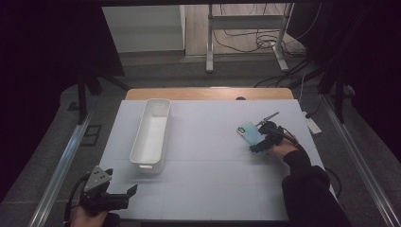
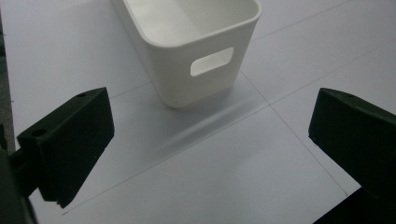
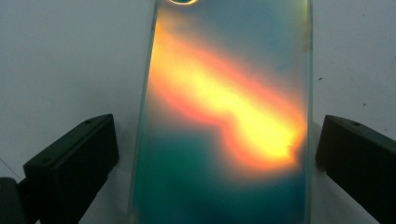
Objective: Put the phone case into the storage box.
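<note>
A phone [image 1: 248,132] with an iridescent teal and orange back lies flat on the white table [image 1: 213,179] at the right. My right gripper [image 1: 258,137] is open and straddles the phone's near end. In the right gripper view the phone [image 3: 224,93] lies between the jaws of the right gripper [image 3: 215,158], with a small gap on each side. A long white bin [image 1: 142,137] stands left of centre and looks empty. My left gripper [image 1: 120,182] hovers open at the table's front left corner. In its own view the left gripper [image 2: 210,140] points at the bin's near end wall [image 2: 210,84], which has a handle slot.
The table's wooden back edge [image 1: 208,93] shows behind the white surface. Metal rails [image 1: 61,165] run along both sides. A desk frame and loose cables [image 1: 265,42] lie on the floor beyond. Open surface separates the bin from the phone.
</note>
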